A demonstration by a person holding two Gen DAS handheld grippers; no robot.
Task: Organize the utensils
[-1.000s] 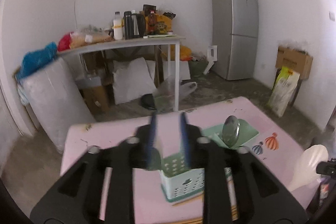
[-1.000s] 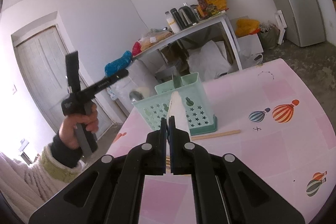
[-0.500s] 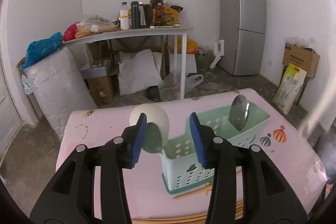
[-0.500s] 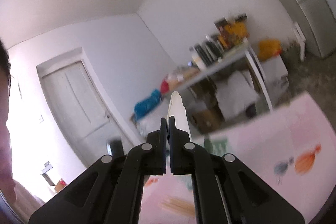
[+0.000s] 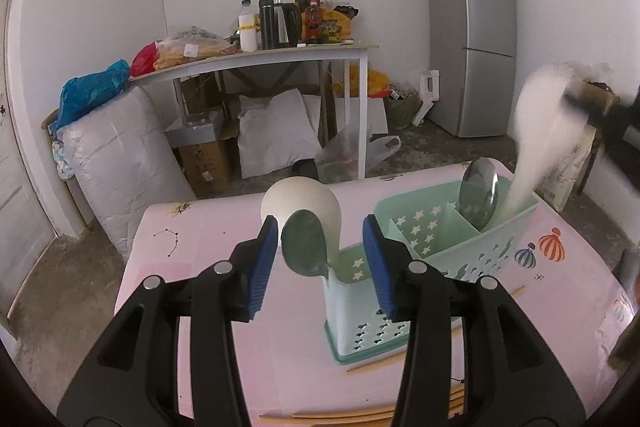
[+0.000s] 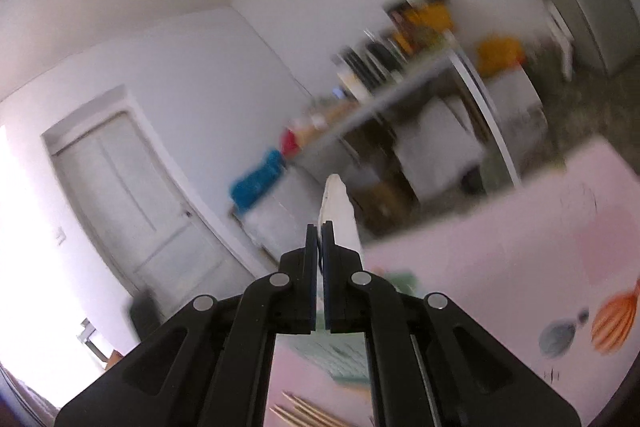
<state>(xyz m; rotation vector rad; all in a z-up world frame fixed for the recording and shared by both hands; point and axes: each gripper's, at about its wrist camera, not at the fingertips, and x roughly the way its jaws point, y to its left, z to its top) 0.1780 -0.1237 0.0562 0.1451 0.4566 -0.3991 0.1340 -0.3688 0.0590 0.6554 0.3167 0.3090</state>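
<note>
Now left gripper [image 5: 320, 259] fingers part-spread, empty, over green utensil caddy [image 5: 436, 267]; right gripper [image 6: 319, 259] fingers clamped on white rice paddle [image 6: 340, 215].

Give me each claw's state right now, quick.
Left claw: open, holding nothing; spoons stand between its pads, untouched.
Right claw: shut on a white spoon.

The caddy [image 5: 448, 247] is mint green with white stars inside and small dark cut-outs on its walls. At its 9 o'clock stand a cream spoon [image 5: 304, 207] and a grey metal one [image 5: 304, 247]; another steel spoon [image 5: 478, 193] sits at 1 o'clock. The table [image 5: 208, 267] is pink with striped balloons [image 5: 540, 251], orange and blue-grey. The spatula [image 6: 340, 215] is white. Gripper pads [image 5: 264, 267] are blue, the bodies black. Chopsticks [image 5: 360, 417] are pale wood.
</note>
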